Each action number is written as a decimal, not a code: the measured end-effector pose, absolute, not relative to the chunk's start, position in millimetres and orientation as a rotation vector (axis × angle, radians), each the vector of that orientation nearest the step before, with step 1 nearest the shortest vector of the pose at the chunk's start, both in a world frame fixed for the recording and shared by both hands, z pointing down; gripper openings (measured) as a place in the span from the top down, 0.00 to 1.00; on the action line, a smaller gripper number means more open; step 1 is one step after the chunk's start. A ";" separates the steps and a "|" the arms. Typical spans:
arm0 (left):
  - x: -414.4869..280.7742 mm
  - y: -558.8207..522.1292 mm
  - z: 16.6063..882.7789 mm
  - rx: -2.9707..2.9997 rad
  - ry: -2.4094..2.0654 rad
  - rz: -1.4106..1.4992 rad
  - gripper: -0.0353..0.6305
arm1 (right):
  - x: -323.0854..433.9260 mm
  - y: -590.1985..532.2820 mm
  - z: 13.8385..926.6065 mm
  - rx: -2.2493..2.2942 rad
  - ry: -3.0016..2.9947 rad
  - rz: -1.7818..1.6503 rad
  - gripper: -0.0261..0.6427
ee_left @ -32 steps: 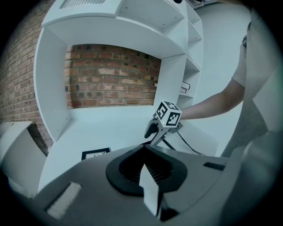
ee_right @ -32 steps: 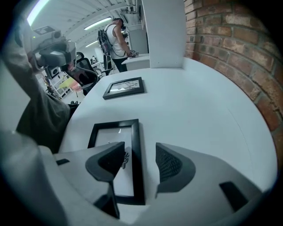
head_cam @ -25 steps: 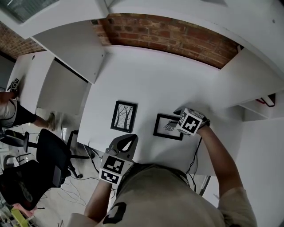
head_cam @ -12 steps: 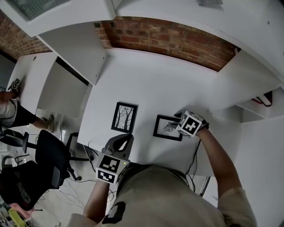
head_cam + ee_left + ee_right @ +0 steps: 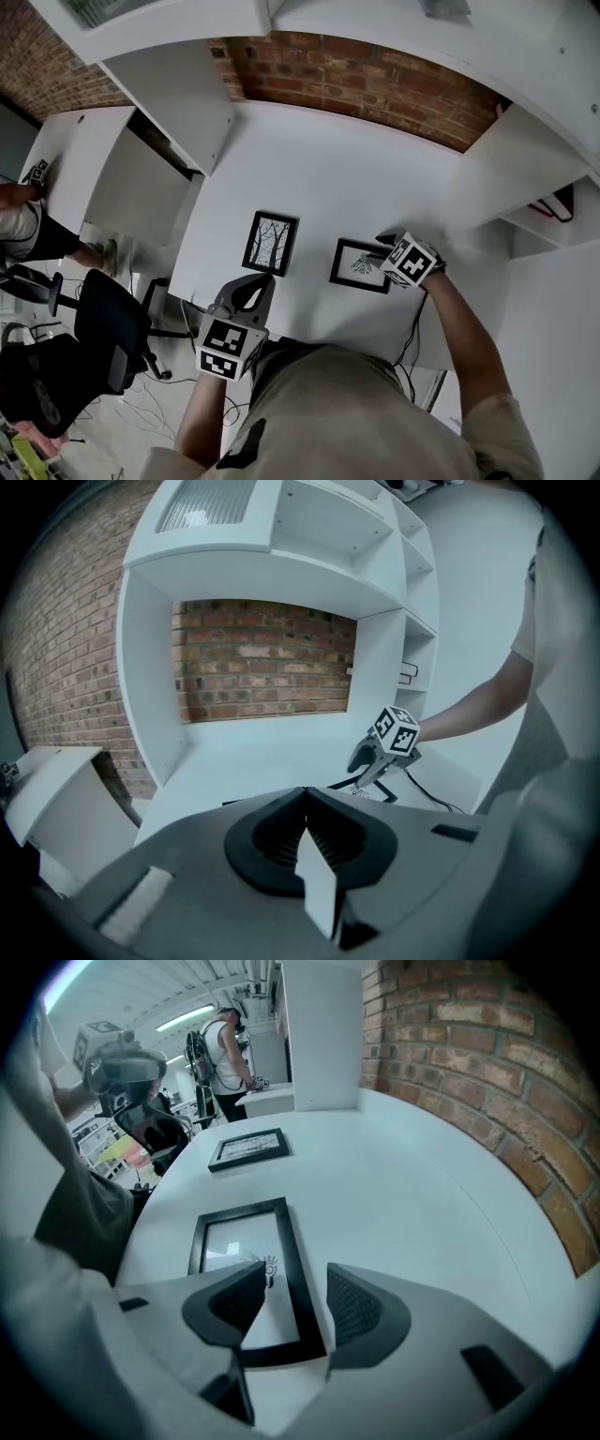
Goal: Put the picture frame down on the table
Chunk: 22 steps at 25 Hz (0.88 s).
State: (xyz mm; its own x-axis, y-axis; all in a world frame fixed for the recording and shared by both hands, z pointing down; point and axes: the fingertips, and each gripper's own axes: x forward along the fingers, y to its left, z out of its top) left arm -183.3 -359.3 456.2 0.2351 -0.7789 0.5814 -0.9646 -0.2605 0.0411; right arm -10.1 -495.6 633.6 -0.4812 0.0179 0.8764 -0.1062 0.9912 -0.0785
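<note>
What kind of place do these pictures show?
Probably an office or lab workspace: a white desk with shelves set against a brick wall, and a black office chair beside it.

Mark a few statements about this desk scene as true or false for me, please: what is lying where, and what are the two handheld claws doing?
1. The tree frame and the sketch frame both lie flat on the white table. True.
2. The right gripper is clamped shut on the sketch frame. False: its jaws stand apart, with the frame's side rail between them.
3. The left gripper holds the tree frame. False: its jaws are together with nothing between them, and it sits by the table's front edge, apart from that frame.
4. A brick wall stands behind the table. True.
</note>
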 end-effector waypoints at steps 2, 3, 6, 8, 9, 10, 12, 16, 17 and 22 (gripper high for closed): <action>-195.8 -359.6 449.7 2.110 -1.643 0.627 0.94 | -14.8 -499.1 617.4 0.134 -2.151 0.177 0.67; -201.4 -359.0 447.3 2.101 -1.655 0.608 0.94 | -17.6 -499.8 607.7 0.176 -2.198 0.207 0.67; -210.5 -353.5 445.3 2.079 -1.654 0.532 0.94 | -25.6 -491.8 579.1 0.278 -2.315 0.299 0.67; -213.5 -349.1 446.3 2.072 -1.653 0.515 0.94 | -34.7 -478.6 559.6 0.306 -2.378 0.337 0.67; -214.8 -346.9 446.9 2.072 -1.652 0.517 0.94 | -41.5 -470.7 549.7 0.311 -2.411 0.352 0.67; -215.7 -345.1 447.4 2.075 -1.650 0.519 0.94 | -49.3 -462.1 540.1 0.309 -2.444 0.370 0.68; -215.2 -341.8 449.4 2.090 -1.634 0.524 0.94 | -65.4 -443.2 523.1 0.285 -2.496 0.410 0.76; -215.6 -329.1 462.1 2.076 -1.593 0.541 0.94 | -99.7 -406.0 501.5 0.200 -2.550 0.447 0.92; -218.7 -325.5 461.9 2.072 -1.599 0.544 0.94 | -108.4 -397.8 496.1 0.181 -2.560 0.453 0.92; -243.6 -304.7 455.4 2.056 -1.632 0.528 0.94 | -139.3 -350.7 467.6 0.067 -2.587 0.466 0.92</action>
State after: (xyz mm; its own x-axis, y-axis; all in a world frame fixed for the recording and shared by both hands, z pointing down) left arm -243.6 -304.7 455.4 0.2227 -0.7985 0.5593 -0.9748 -0.1907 0.1158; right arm -139.3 -350.7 467.6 -0.8705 0.0400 0.4905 -0.1337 0.9400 -0.3139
